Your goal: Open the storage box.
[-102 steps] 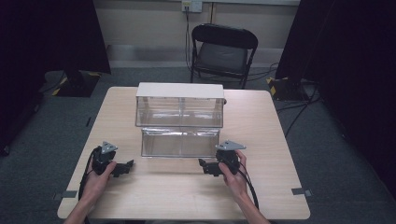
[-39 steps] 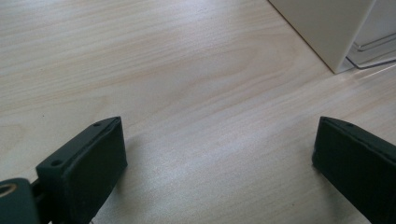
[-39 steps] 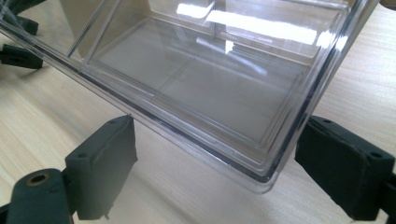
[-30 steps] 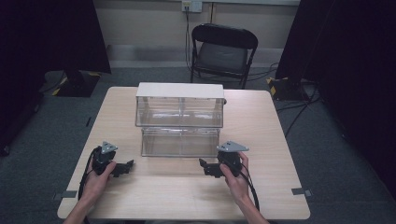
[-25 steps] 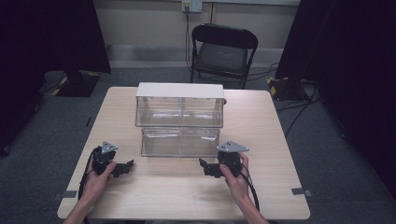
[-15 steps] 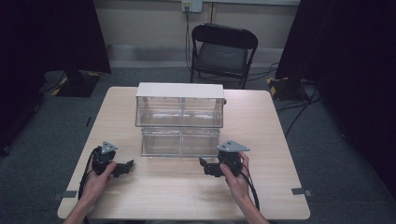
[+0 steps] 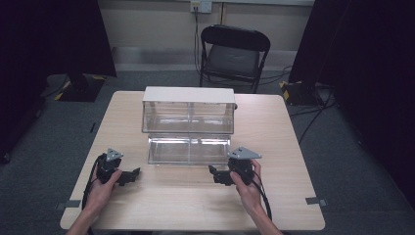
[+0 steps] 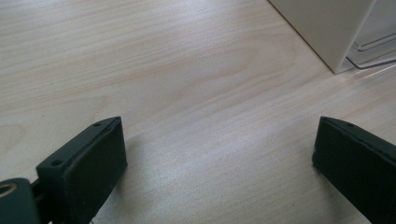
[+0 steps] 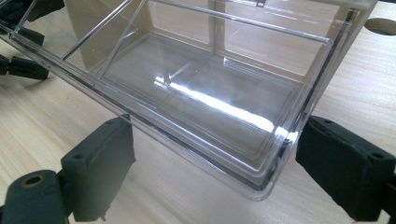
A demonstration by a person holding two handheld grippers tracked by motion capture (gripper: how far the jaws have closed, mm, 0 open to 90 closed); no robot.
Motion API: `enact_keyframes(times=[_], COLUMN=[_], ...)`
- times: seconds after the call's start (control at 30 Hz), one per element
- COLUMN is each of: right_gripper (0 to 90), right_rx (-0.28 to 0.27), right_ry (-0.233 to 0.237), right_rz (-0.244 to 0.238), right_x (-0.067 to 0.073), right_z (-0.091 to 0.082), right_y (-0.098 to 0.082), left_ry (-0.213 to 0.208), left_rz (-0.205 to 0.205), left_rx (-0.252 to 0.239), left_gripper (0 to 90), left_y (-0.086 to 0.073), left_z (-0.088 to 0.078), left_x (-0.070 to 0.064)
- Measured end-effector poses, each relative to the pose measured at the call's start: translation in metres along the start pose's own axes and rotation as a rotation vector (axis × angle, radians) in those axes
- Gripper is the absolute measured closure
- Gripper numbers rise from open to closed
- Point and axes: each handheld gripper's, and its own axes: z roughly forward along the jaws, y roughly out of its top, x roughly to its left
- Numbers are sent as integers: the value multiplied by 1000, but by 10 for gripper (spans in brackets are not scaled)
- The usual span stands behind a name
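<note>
Gaping wide, both tongs [image 7: 215, 174] empty-handed

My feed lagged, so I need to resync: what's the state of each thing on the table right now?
Drawer cabinet: upright, mid-table.
Lower drawer: pulled out, empty.
Upper drawers: pushed in.
Left gripper: open, holding nothing, low over the table.
Right gripper: open, at the pulled-out drawer's corner, not gripping.

Drawer box [image 7: 188, 116] mid-table [image 7: 274, 196], pulled-out drawer [image 7: 189, 150] before it, chair [image 7: 234, 54] behind the table.
</note>
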Motion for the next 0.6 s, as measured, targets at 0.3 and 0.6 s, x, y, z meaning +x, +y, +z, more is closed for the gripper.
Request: enact_keyframes(times=[0.3, 0.6], right_gripper=[105, 108], right_rx=[1, 14], right_ry=[12, 4], right_rz=[1, 4], right_x=[-2, -1], right_z=[0, 0], right_y=[1, 3], left_ry=[0, 0], left_rz=[0, -1], left_rx=[0, -1], left_gripper=[24, 24], left_y=[0, 0], left_z=[0, 0], left_x=[0, 0])
